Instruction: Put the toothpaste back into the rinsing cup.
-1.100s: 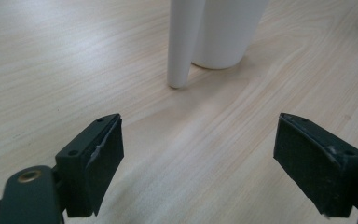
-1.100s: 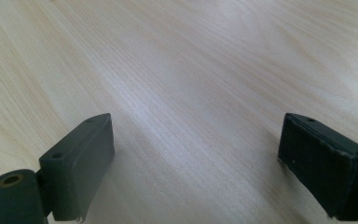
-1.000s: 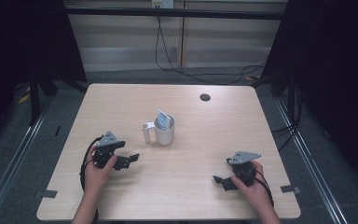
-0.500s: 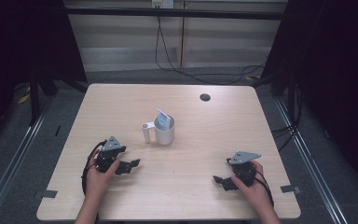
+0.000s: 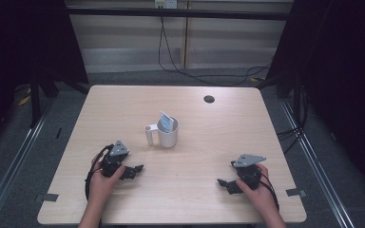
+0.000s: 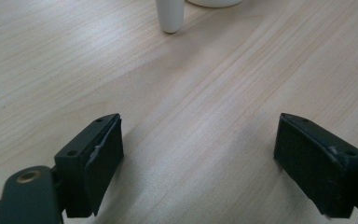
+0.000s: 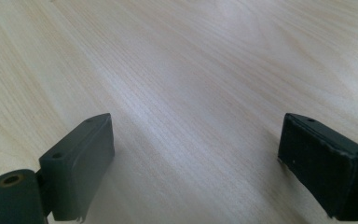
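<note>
I've got my left gripper (image 5: 135, 168) low over the bench (image 5: 123, 104), near the front-left corner but a bit in from both edges, w/ my hand wrapped round its body and the grey three-cornered plate on top. Its jaws are spread wide w/ nothing between them; in the left gripper view I see bare wood grain in the gap btwn the two black pads (image 6: 100, 161). My right gripper (image 5: 222, 182) sits near the front-right corner, also low over the bench, jaws pointing toward the bench's middle. Those are spread wide too, empty, only pale wood btwn the pads (image 7: 86, 161) in the right gripper view. The white mug (image 5: 167, 133) stands upright approx. at the bench's centre, well apart from both grippers, closer to my left one than my right. Its handle (image 5: 149, 134) sticks out toward the left edge (in the left gripper view the handle's lower end and the mug's base peek in at the top, straight ahead of the jaws and slightly left). Inside the mug there's a small light-blue packet (image 5: 167, 122), tilted, leaning vs. the rim w/ its top corner poking above it; can't tell what it is. Near the back edge, right of centre, there's a dark round cable hole (image 5: 209, 99) in the benchtop. Cables trail from both grippers toward the front edge.
</note>
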Demonstrator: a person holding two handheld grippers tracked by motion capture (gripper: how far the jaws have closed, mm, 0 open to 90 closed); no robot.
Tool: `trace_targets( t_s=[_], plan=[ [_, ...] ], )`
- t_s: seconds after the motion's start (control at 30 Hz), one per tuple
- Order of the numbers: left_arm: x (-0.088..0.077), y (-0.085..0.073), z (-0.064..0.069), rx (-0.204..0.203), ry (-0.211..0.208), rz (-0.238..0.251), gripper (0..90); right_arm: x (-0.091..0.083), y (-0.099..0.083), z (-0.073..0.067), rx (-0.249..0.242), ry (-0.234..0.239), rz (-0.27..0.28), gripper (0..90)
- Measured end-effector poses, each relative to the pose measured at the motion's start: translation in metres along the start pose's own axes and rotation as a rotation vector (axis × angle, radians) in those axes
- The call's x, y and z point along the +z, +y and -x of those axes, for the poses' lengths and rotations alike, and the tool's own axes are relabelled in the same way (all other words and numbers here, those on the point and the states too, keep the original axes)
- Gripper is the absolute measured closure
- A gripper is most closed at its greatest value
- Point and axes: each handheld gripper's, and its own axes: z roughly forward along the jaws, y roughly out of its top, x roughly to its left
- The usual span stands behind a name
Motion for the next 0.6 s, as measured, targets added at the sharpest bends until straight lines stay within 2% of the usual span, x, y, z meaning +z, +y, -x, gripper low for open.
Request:
trace_targets(
  t_s=[0.13,0.6],
  plan=[
    [0.0001,0.0001,0.0002,0.003,0.011,-0.001,15.0,0.0000,0.0000,0.0000,0.000,0.000,0.000,9.9],
    [0.0004,0.0000,0.0004,-0.003,0.012,0.001,14.6,-0.0001,-0.0001,-0.0002,0.002,-0.002,0.000,10.0]
  ],
)
